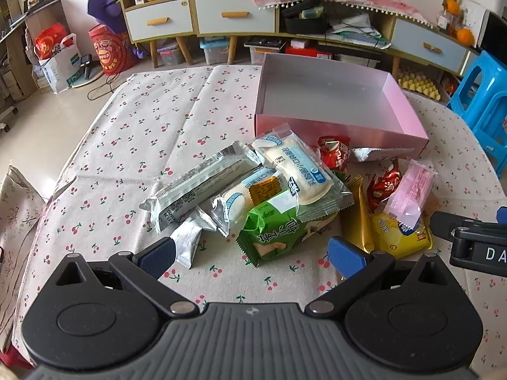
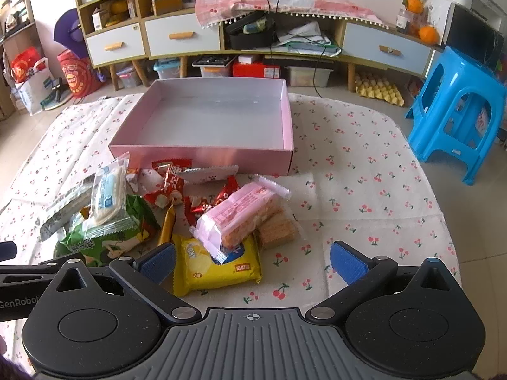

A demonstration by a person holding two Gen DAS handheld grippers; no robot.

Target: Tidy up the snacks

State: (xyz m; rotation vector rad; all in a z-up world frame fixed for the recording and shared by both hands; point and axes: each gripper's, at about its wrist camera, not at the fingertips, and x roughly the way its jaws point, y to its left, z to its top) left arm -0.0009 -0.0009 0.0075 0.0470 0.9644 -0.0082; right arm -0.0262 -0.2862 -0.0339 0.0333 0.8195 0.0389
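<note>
Snacks (image 1: 285, 190) lie heaped before the pink box (image 2: 202, 156) — left tool (image 1: 252, 255) and right tool (image 2: 253, 261) both released, grasping nothing.

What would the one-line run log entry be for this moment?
phase: start | left hand-held gripper: open | right hand-held gripper: open | shallow pink cardboard box: empty | wrapped snack pile: on cherry-print tablecloth

On my left gripper's body (image 2: 19, 300), at the right wrist view's left edge, I read "GenRobot", its end cut off. My right gripper's body (image 1: 481, 250) shows only "DA". Snack-wrapper print is not legible to me.
</note>
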